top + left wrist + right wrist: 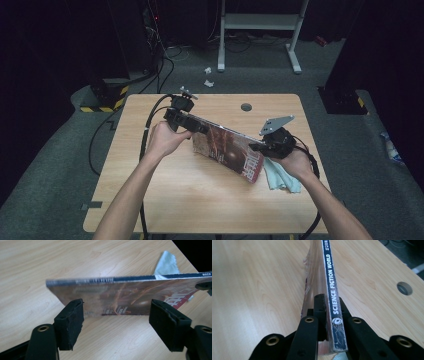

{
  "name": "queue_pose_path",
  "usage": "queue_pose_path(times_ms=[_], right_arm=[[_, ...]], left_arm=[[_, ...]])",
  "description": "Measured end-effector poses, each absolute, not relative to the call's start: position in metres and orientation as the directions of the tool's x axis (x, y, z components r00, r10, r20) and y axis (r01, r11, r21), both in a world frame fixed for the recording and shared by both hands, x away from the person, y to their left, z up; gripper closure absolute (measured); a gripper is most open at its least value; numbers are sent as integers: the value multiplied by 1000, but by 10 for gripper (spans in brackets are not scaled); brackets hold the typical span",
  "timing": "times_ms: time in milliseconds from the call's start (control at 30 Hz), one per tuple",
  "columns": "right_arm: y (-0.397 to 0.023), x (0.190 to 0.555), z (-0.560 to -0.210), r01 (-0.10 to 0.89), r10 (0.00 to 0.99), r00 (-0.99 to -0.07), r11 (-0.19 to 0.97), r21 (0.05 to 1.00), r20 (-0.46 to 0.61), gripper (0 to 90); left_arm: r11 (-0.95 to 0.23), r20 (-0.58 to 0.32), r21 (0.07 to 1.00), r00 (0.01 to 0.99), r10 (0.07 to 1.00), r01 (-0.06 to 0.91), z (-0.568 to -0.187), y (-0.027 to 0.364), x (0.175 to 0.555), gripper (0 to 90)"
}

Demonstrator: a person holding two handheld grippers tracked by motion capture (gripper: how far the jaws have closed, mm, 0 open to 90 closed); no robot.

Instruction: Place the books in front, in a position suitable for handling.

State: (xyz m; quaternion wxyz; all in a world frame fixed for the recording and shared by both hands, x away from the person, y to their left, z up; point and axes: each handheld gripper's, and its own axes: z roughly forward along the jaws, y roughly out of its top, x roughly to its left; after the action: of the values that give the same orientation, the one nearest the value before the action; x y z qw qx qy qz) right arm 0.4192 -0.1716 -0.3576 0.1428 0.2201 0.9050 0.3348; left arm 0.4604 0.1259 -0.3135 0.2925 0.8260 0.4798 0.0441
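Observation:
A magazine (227, 147) with a reddish-brown cover is held tilted above the wooden table (160, 200), spine up. In the right gripper view the dark spine (331, 277) reads "SCIENCE FICTION WORLD". My right gripper (257, 147) (332, 312) is shut on the near end of that spine. My left gripper (199, 127) (118, 323) is at the magazine's other end, open. Its two black pads (71, 320) stand wide apart, and the cover (125, 298) hangs just beyond them with neither pad pressing on it.
A pale blue cloth (280, 177) (166, 263) lies crumpled on the table under my right hand. A round hole (246, 107) (404, 288) sits near the table's far edge. Cables trail off the left side. A white metal frame (260, 22) stands on the floor beyond.

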Motion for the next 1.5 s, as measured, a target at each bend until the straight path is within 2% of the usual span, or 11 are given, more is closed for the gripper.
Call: queue_pose_path(times_ms=[167,400,833,1133,1500], right_arm=[[-162,415,-365,345,561,-818,654,674,-126,841],[-151,409,-369,368,606,-782,636,679,-144,840],[-134,403,-374,385,641,-756,597,704,-130,840],[-131,400,-374,376,640,-757,591,714,-131,841],[-124,396,-371,353,625,-770,584,731,-128,838]], left_arm=[[-288,-274,492,460,844,821,-318,119,472,265],[-197,-325,445,362,874,874,-322,113,489,255],[-137,-281,415,270,921,899,-322,93,504,256],[-171,-239,394,280,930,903,-329,76,506,244],[-195,-201,435,305,931,879,-325,71,503,358]])
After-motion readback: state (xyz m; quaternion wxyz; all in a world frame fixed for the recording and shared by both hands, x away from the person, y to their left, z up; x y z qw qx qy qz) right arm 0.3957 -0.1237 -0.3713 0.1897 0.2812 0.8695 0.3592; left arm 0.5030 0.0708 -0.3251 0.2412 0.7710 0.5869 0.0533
